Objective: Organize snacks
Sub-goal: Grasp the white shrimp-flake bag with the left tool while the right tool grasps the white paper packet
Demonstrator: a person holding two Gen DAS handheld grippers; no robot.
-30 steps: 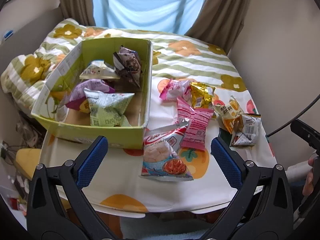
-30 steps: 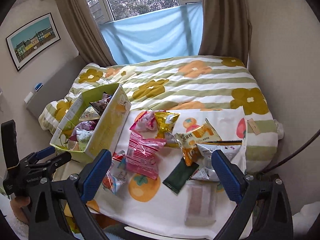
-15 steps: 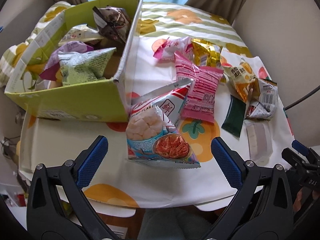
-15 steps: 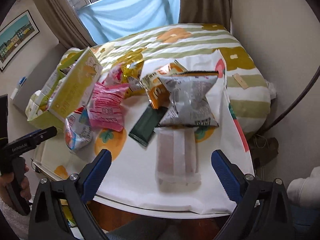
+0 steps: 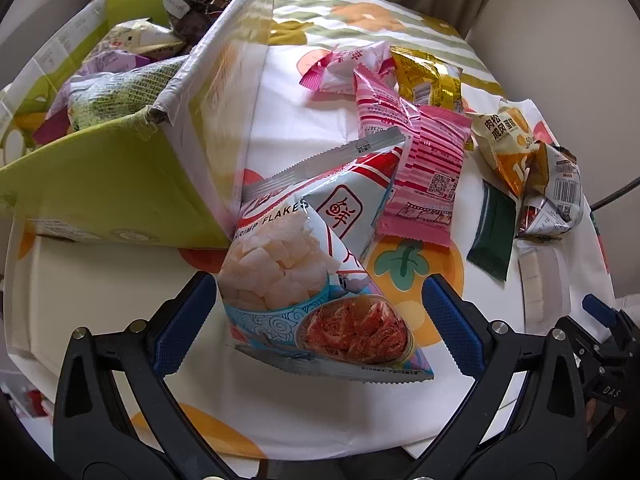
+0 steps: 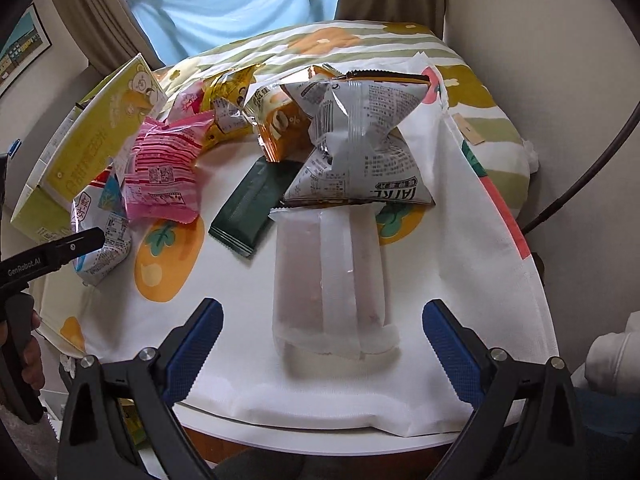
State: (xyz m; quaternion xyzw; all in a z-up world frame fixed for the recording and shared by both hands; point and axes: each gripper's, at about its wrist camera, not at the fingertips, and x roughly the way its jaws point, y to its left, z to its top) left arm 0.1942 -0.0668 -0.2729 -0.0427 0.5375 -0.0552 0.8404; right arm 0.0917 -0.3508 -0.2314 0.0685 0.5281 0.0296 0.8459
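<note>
Fruit-print tablecloth (image 6: 460, 240) strewn with snacks, flowered bed (image 6: 360, 40) behind, curtained window

Shrimp flakes bag (image 5: 316, 280): glossy printed plastic film with a crimped silver seal. Pink packet (image 5: 420, 168): shiny, crinkled foil-like plastic. Dark green sachet (image 6: 256, 200): matt wrapper. Frosted pouch (image 6: 332, 280): translucent, dull plastic. Box (image 5: 120, 184): smooth cardboard with a raw torn edge. Tablecloth (image 6: 460, 260): soft matt fabric. Tongs' pads (image 6: 196, 340): blue, textured rubber-like.
</note>
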